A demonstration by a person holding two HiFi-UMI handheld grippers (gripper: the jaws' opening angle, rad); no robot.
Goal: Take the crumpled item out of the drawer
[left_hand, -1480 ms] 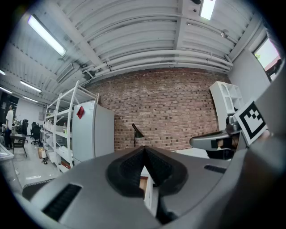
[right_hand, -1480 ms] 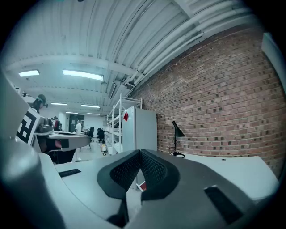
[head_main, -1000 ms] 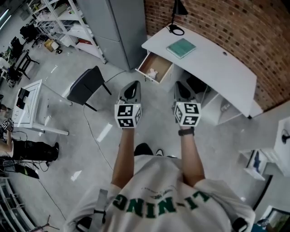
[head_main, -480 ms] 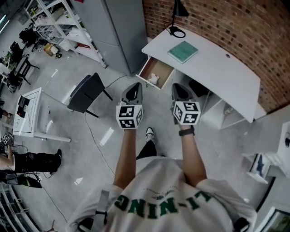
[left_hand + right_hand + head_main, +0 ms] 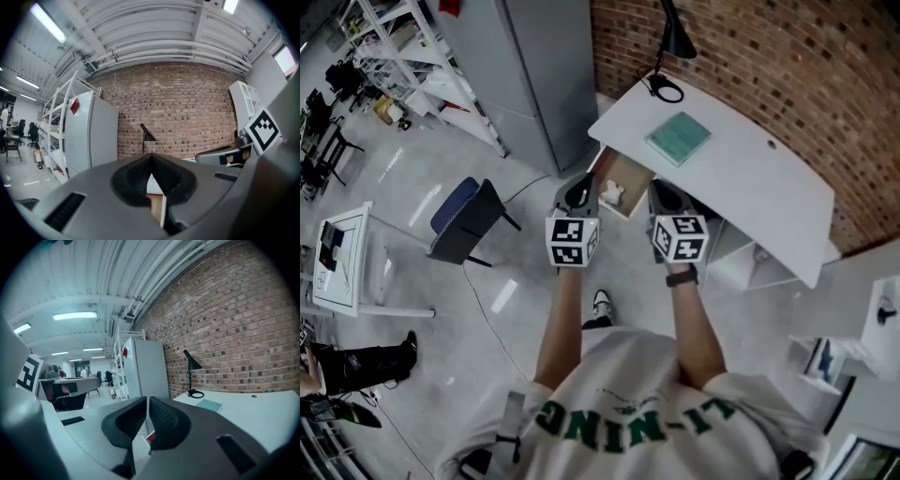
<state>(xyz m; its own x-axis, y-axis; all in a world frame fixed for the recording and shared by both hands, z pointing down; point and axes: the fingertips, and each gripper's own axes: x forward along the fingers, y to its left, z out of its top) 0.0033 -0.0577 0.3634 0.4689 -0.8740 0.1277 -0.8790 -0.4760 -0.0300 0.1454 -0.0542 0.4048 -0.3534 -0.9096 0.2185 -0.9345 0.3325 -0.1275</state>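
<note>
The open wooden drawer (image 5: 625, 181) sticks out of the white desk (image 5: 741, 159) in the head view. A pale crumpled item (image 5: 611, 194) lies in it near the front. My left gripper (image 5: 579, 180) hangs in the air just left of the drawer, jaws shut and empty. My right gripper (image 5: 656, 187) hangs just right of the drawer, also shut on nothing. In the left gripper view the shut left gripper (image 5: 151, 159) points at the drawer's wooden inside (image 5: 156, 210). The right gripper (image 5: 147, 401) points along the desk top (image 5: 253, 406).
A black lamp (image 5: 670, 42) and a teal book (image 5: 679, 138) are on the desk. A grey cabinet (image 5: 534, 66) stands left of the desk against the brick wall (image 5: 787, 56). A dark chair (image 5: 464, 220) and white shelving (image 5: 403, 52) are further left.
The person has stepped toward the desk, so the drawer now lies between the two gripper tips. Both grippers stay shut and side by side.
</note>
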